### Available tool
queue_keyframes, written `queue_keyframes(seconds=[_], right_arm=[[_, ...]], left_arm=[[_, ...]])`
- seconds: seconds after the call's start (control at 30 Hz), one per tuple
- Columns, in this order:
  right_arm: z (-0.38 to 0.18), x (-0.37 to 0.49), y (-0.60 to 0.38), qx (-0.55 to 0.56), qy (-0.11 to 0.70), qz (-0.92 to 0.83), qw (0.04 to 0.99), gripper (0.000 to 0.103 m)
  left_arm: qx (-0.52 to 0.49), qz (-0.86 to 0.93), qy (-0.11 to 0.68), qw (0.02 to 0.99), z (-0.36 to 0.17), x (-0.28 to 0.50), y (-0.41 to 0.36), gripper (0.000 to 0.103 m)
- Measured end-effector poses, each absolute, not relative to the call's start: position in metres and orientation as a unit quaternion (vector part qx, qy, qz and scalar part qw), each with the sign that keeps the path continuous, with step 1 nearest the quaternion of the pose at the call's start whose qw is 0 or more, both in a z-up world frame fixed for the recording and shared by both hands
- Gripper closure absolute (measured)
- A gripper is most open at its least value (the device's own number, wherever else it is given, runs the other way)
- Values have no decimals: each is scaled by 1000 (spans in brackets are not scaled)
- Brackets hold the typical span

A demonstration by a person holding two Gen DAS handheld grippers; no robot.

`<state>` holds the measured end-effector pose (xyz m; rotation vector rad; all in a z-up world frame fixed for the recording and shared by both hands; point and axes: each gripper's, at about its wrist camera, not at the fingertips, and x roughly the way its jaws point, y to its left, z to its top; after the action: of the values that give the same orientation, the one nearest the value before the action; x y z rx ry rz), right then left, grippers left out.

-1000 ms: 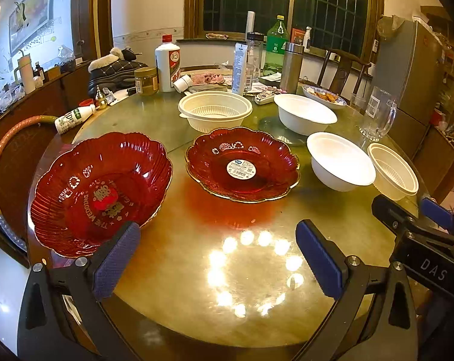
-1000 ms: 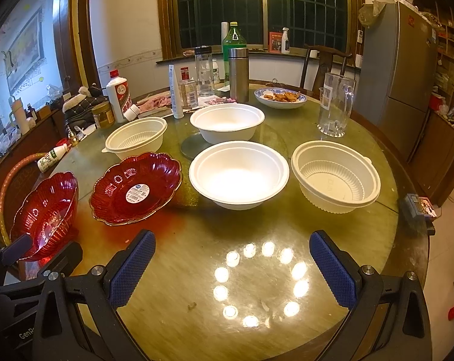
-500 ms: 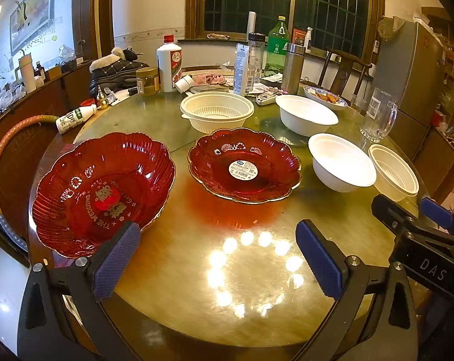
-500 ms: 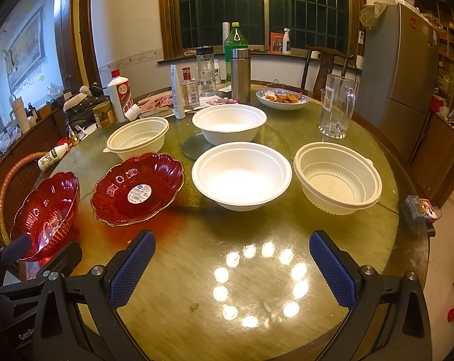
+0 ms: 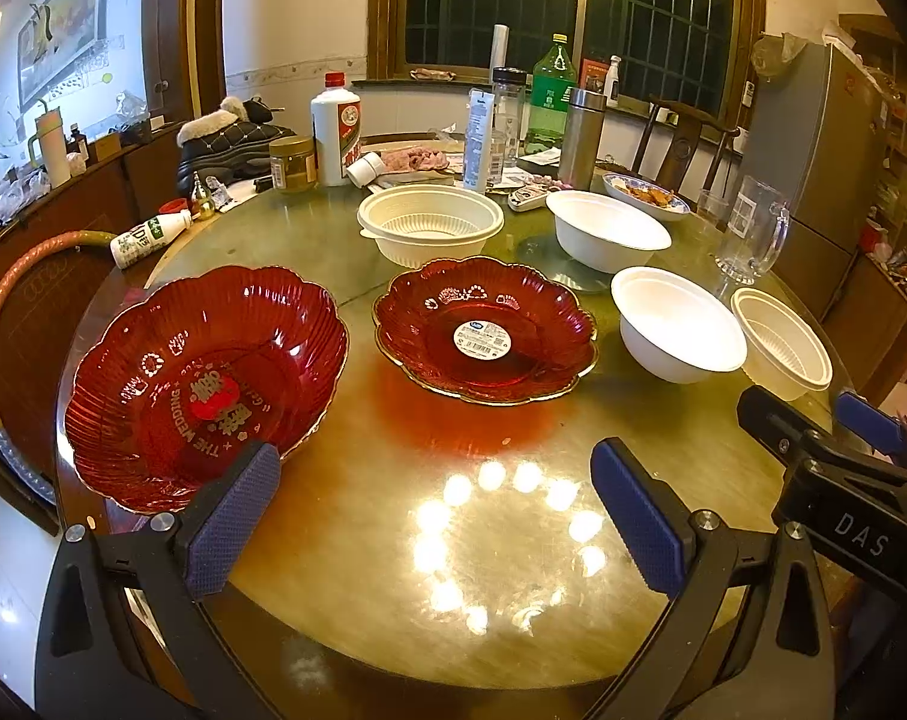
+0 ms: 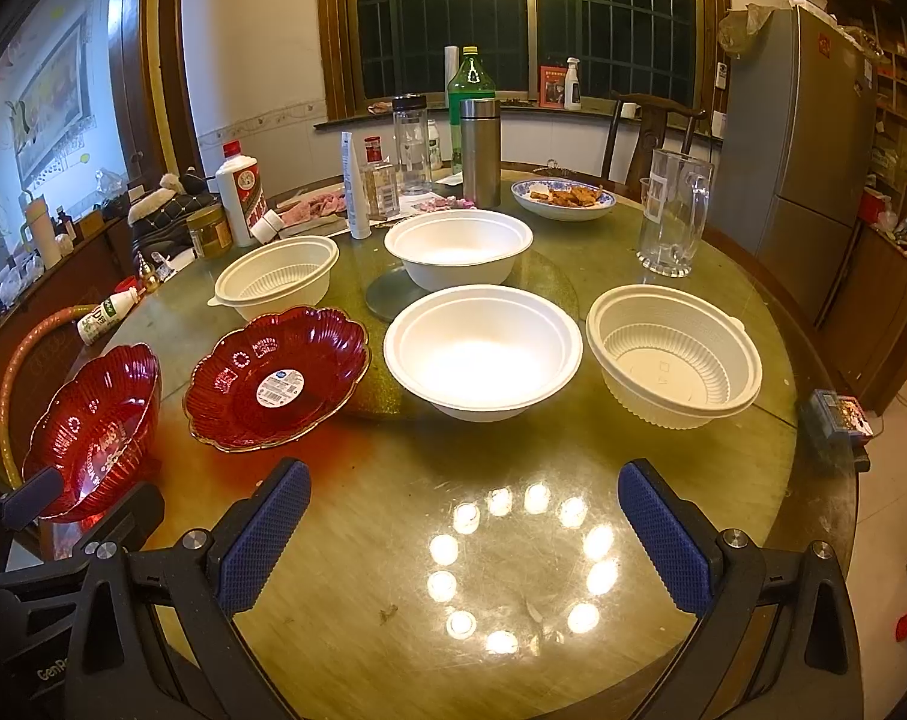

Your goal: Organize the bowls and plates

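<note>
Looking at two red plates, one at 10 o'clock of my left claw [image 5: 432, 510] and the stickered red plate [image 5: 484, 330] at 12, both empty. Nothing stacked yet, so I'd guess stacking the reds comes next. My right claw [image 6: 462, 531] faces an empty white bowl [image 6: 483, 351] and ribbed bowl [image 6: 672, 354]. Both claws wide, holding nothing over the surface [image 6: 393, 540].

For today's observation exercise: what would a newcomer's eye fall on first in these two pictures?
First, the two red scalloped plates glowing at the table's near left, one bearing a white sticker. Next, four pale bowls, the nearest white bowl at centre, a ribbed bowl to its right. In front, both open grippers, left gripper and right gripper, hover over the lamp reflection.
</note>
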<state>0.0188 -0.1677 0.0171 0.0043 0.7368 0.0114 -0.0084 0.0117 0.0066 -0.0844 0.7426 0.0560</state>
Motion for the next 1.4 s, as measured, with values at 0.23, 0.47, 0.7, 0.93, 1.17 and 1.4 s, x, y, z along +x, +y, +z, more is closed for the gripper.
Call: queue_keyframes(seconds=[0.23, 0.47, 0.7, 0.93, 1.17, 1.4], right_arm=[[27, 12, -149, 26, 354, 83, 931, 0], [19, 37, -85, 76, 407, 218, 884, 0], [-11, 65, -17, 97, 464, 275, 836, 13], [-46, 94, 15, 126, 527, 276, 794, 35], [-59, 110, 27, 123, 546, 252, 789, 55], [-68, 120, 26, 133, 553, 247, 785, 85]], left_arm=[[-91, 26, 319, 943, 40, -39, 67, 0], [-214, 157, 316, 911, 25, -48, 199, 0], [-217, 187, 366, 885, -14, -22, 220, 7], [-216, 172, 384, 881, -26, -5, 224, 32], [-161, 172, 433, 870, -46, 22, 206, 66], [-162, 173, 435, 869, -54, 24, 206, 89]])
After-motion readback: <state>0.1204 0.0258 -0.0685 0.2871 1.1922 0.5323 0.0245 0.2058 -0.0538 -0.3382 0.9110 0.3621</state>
